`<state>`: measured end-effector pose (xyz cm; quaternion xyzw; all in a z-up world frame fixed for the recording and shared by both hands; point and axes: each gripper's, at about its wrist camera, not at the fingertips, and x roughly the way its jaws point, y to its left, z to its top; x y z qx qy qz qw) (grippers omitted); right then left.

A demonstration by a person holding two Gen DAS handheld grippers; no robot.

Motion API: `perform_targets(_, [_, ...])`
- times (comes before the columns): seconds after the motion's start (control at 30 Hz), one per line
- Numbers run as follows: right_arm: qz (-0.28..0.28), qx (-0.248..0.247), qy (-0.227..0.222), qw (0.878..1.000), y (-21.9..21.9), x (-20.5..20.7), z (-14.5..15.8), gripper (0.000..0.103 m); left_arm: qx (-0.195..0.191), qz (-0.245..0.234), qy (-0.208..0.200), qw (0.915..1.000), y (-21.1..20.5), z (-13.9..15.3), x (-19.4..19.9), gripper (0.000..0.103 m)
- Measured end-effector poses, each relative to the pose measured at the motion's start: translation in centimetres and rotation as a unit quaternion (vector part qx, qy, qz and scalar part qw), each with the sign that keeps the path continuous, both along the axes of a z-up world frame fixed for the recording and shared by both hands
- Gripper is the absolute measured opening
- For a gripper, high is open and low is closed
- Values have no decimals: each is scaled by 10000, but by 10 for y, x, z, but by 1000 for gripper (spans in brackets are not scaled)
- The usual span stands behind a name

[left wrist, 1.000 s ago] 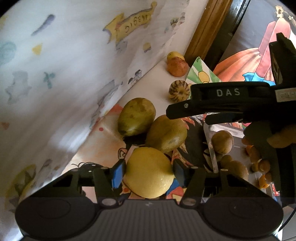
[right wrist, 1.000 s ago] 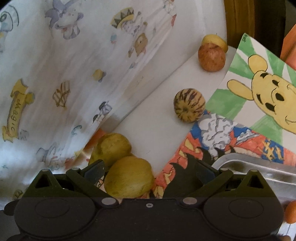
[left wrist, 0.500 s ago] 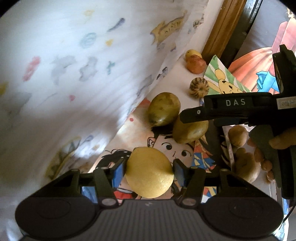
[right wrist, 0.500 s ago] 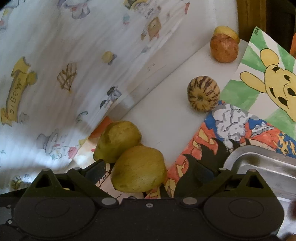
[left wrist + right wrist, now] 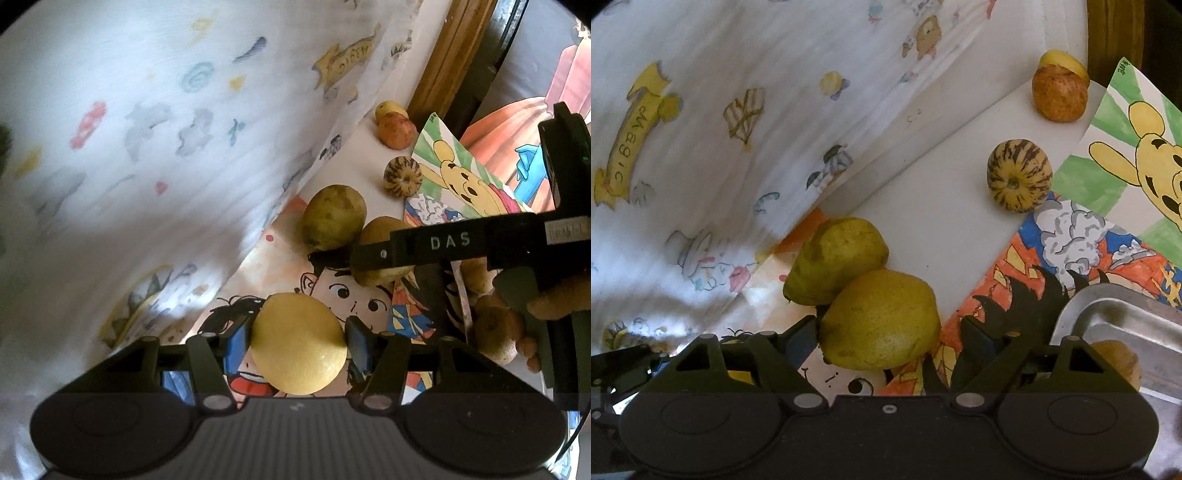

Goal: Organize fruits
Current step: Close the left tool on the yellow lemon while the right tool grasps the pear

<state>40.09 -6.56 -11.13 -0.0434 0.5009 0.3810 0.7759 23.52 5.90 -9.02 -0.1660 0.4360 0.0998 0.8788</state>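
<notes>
Change, right side: the right gripper (image 5: 886,332) now straddles the nearer green-yellow pear (image 5: 879,319), which a second ago lay only partly between its fingers; the jaws are closing, one finger at the fruit's flank, the other with a gap to it, so no grip yet.
Change, left side: the left gripper (image 5: 298,338) has kept its clamp on the yellow lemon (image 5: 298,343) throughout, jaws part open at the fruit's width, and now holds it off the surface further from the two pears than before.
Meaning for the task: one fruit is in hand and a second is about to be taken; judged from this, sorting is mid-course, with several fruits loose.
Surface: the tabletop (image 5: 945,229) is white, overlaid with coloured cartoon drawings (image 5: 1071,251) toward its near and right parts.
Room: a printed white cloth (image 5: 738,129) hangs along the tabletop's left edge; a wooden frame (image 5: 454,55) stands behind the far corner.
Tray: a metal tray (image 5: 1126,317) sits at the right edge, brown fruit inside, kind unclear.
Second pear: the further pear (image 5: 834,258) touches the nearer one, beside the cloth.
Striped fruit: a small striped round fruit (image 5: 1019,177) lies alone toward the far edge.
Far corner: a reddish apple (image 5: 1060,92) rests against a yellow fruit (image 5: 1063,61).
</notes>
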Motion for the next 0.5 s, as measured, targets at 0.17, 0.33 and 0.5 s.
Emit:
perform_targets(0.17, [-8, 129, 12, 9999, -1, -1, 0, 72, 98, -49, -67, 9999, 0, -1, 5, 60])
perform_targets(0.33, [12, 129, 17, 9999, 0, -6, 3, 69, 130, -157, -80, 9998, 0, -1, 6, 60])
perform_targets(0.5, [-96, 122, 100, 9998, -8, -12, 5, 68, 40, -123, -18, 9999, 2, 1, 5, 59])
